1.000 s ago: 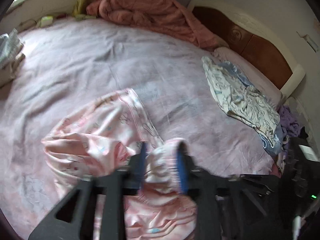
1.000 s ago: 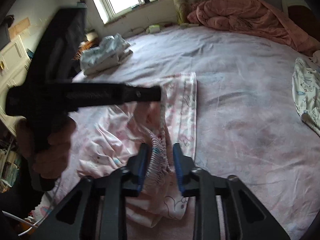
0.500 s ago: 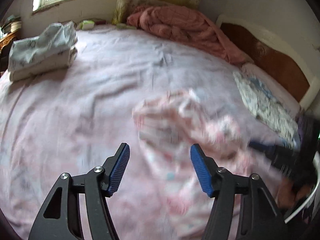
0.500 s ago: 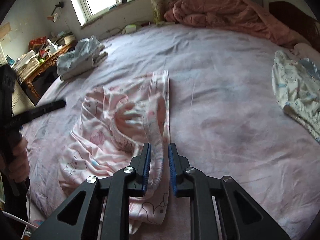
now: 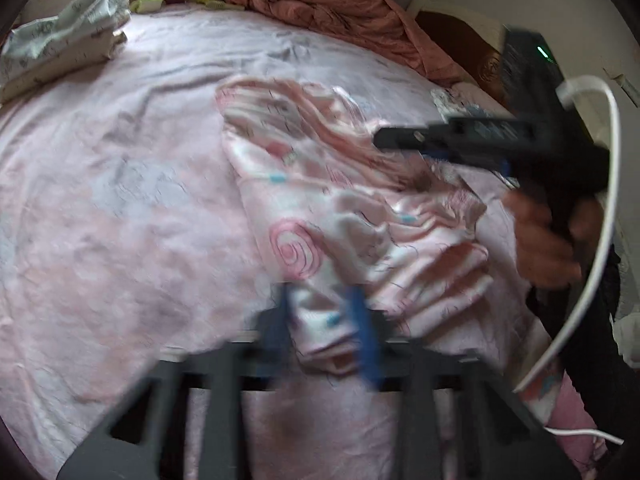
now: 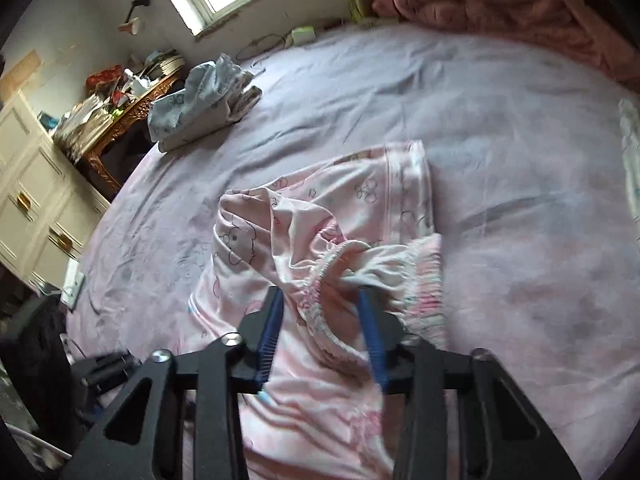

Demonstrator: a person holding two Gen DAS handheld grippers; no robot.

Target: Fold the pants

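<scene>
My left gripper [image 5: 320, 320], bottom centre, is closing on a fold of the pink pants [image 5: 320, 200]; my right gripper [image 6: 320, 328] is closing around their elastic waistband. The pants lie rumpled mid-bed [image 6: 520, 120], held at two points, I judge, for spreading.

Black grippers [image 6: 320, 320], blue-padded jaws, silver screws [image 6: 233, 338], white cable [image 5: 600, 208].

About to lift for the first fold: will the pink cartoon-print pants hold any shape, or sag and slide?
The pink cartoon-print cotton pants lie crumpled in soft ridges, so probably floppy and light. Their gathered elastic waistband would likely bunch between the pads. The wrinkled pink bedsheet may drag them a little.
</scene>
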